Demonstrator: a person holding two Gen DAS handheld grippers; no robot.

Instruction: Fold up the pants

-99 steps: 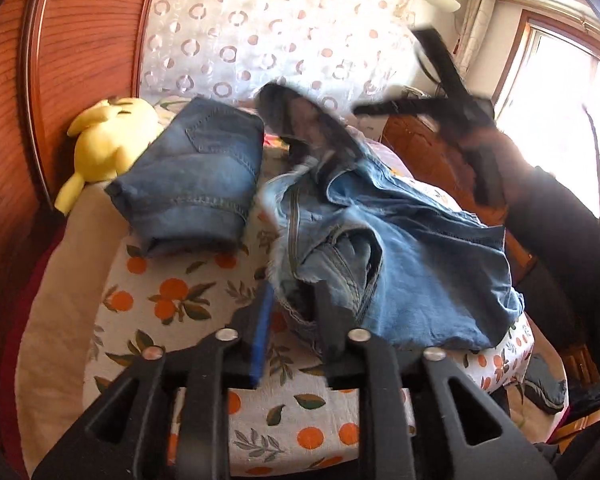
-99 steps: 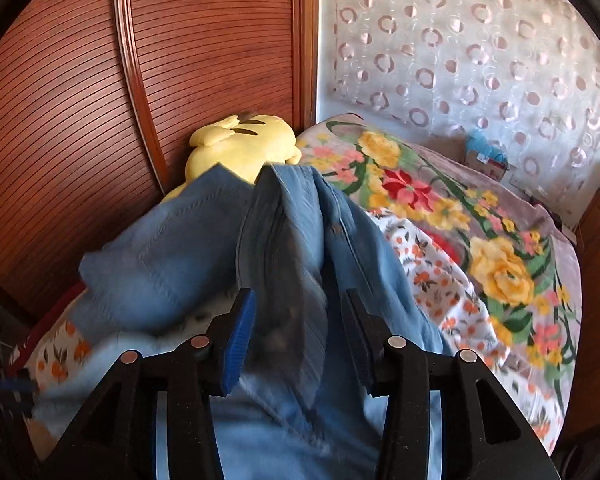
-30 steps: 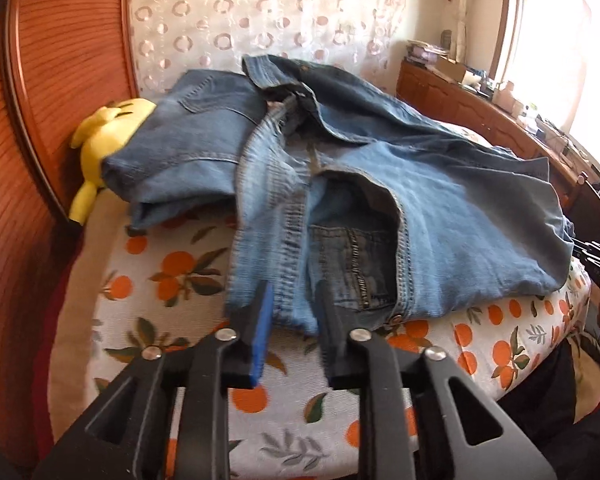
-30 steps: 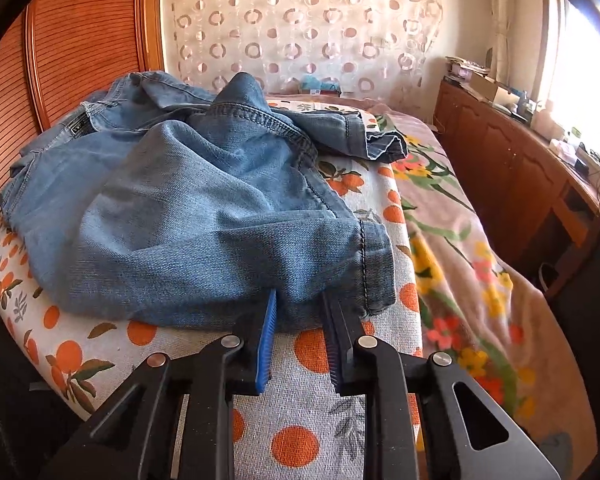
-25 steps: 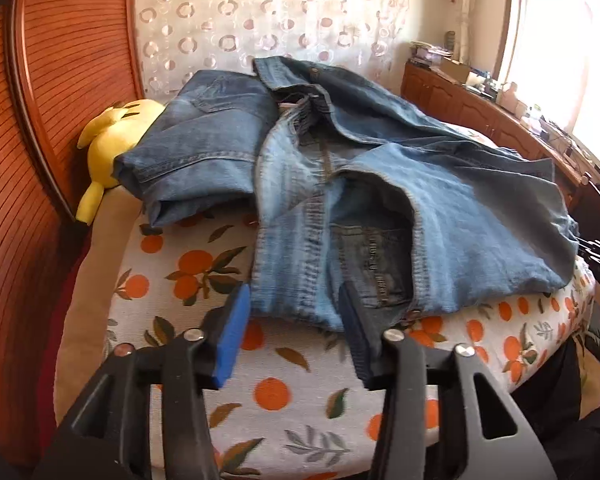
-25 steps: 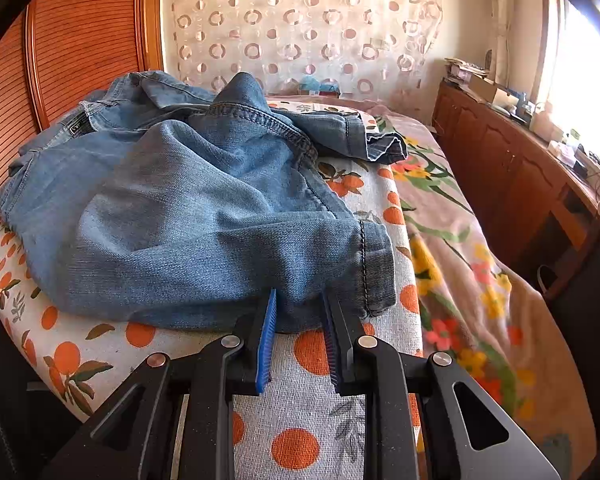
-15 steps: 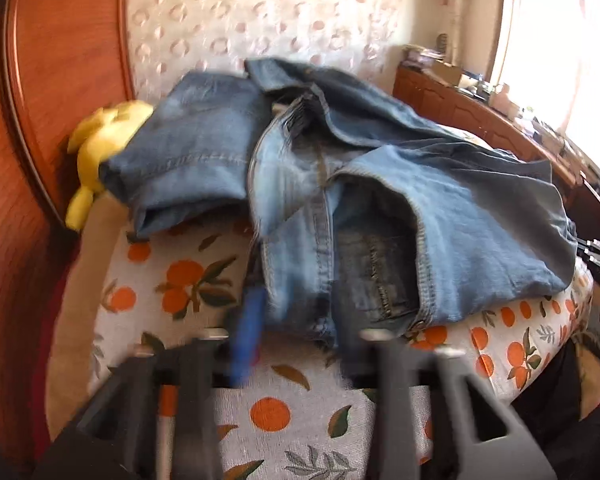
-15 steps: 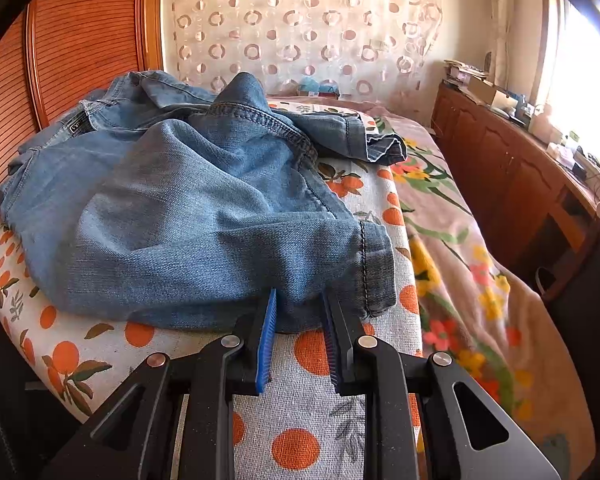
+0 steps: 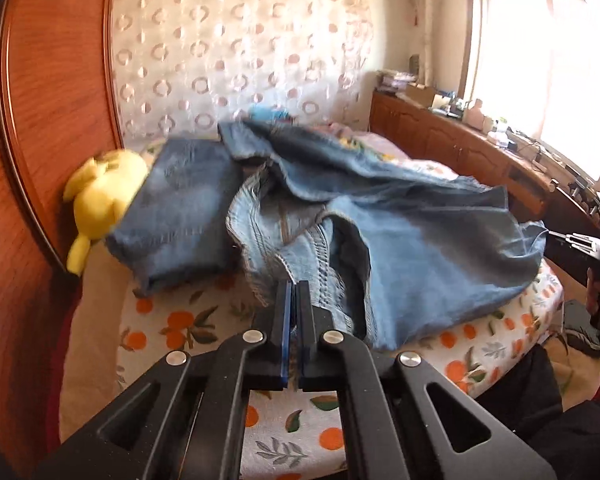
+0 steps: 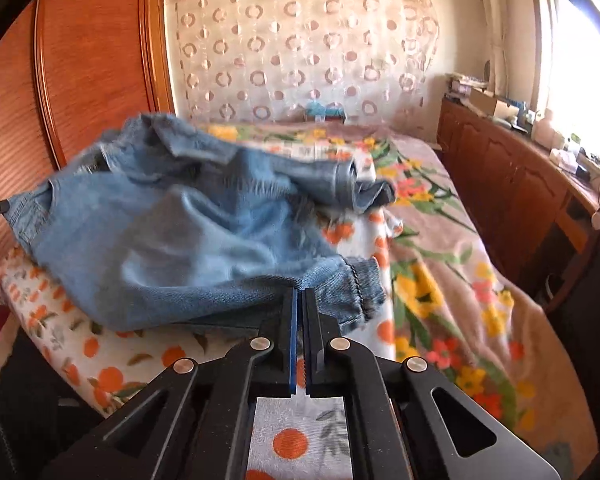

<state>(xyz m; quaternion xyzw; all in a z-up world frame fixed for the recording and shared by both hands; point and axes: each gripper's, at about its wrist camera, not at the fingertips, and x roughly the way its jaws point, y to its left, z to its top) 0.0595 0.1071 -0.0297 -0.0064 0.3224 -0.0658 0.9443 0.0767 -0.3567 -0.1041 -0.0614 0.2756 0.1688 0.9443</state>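
Both grippers, left (image 9: pixel 294 286) and right (image 10: pixel 299 294), have just closed their fingers on the jeans (image 9: pixel 420 248).

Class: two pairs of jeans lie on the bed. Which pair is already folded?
The darker jeans beside the yellow plush toy: a compact folded stack. The lighter jeans lie spread and rumpled, gripped at their edge by the left gripper.

Pants (image 9: pixel 432 240): faded matt denim, stitched seams. Bedsheet (image 9: pixel 180 320): printed woven cloth. Wardrobe (image 10: pixel 92 52): glossy ribbed wood. Plush toy (image 9: pixel 100 196): soft yellow pile. Claw arms: matt black plastic.
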